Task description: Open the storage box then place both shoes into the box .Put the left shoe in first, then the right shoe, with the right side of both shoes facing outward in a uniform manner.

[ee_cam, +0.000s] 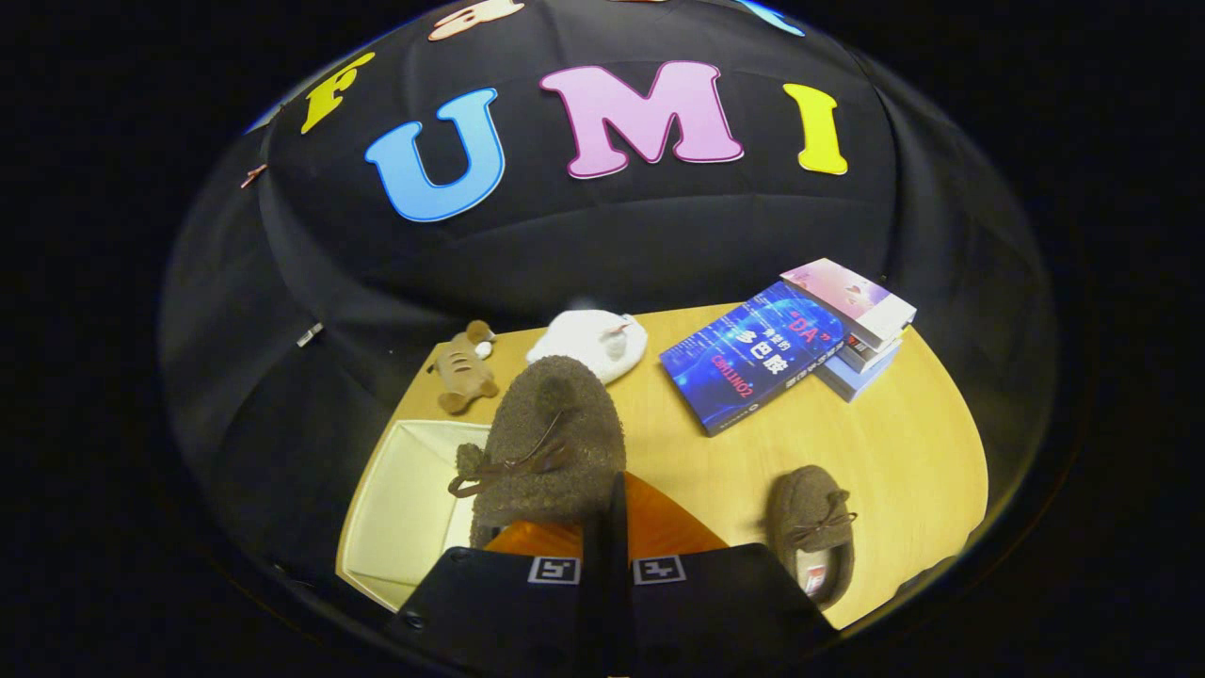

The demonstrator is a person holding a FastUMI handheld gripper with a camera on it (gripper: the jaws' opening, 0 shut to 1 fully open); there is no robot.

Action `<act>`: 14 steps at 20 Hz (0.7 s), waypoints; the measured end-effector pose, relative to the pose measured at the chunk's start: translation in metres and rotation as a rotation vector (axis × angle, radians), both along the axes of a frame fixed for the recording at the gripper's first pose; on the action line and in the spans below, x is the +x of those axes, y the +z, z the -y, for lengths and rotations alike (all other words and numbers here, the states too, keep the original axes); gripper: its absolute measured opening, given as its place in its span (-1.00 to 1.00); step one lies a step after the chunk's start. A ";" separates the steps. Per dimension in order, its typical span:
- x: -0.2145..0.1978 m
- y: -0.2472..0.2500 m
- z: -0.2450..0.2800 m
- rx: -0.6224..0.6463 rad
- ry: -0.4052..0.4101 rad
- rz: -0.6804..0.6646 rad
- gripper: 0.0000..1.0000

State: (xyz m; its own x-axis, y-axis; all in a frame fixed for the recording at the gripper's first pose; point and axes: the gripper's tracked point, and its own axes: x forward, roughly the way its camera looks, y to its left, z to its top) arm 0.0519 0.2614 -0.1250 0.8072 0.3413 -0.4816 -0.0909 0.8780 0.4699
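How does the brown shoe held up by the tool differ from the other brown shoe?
The held shoe hangs gripped in the gripper, over the open storage box; the other shoe rests on the table beside the fingers. The held shoe looks larger, being nearer. Both are fuzzy brown with bow laces.

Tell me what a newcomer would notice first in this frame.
First, the brown fuzzy shoe held up in the tool, its fingers shut on the heel, hanging over the open white storage box. Next, the second shoe lying on the wooden table beside the fingers. Beyond them sit a blue book and two plush toys.
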 end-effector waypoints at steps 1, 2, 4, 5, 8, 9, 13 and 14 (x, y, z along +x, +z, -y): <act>0.000 0.010 -0.014 0.021 0.004 -0.003 -0.89; 0.001 0.017 -0.028 0.041 0.006 -0.004 -0.89; 0.002 0.026 -0.058 0.067 0.012 -0.013 -0.89; 0.001 0.026 -0.073 0.071 0.014 -0.025 -0.88; -0.005 0.014 -0.118 0.057 0.022 -0.080 -0.89; -0.008 0.007 -0.132 0.040 0.030 -0.091 -0.89; -0.017 -0.035 -0.177 -0.015 0.046 -0.152 -0.89; -0.020 -0.043 -0.184 -0.022 0.040 -0.170 -0.89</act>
State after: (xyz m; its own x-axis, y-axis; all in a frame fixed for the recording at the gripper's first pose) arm 0.0318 0.4457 -0.1681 0.6994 0.3595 -0.6178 -0.0465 0.8854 0.4625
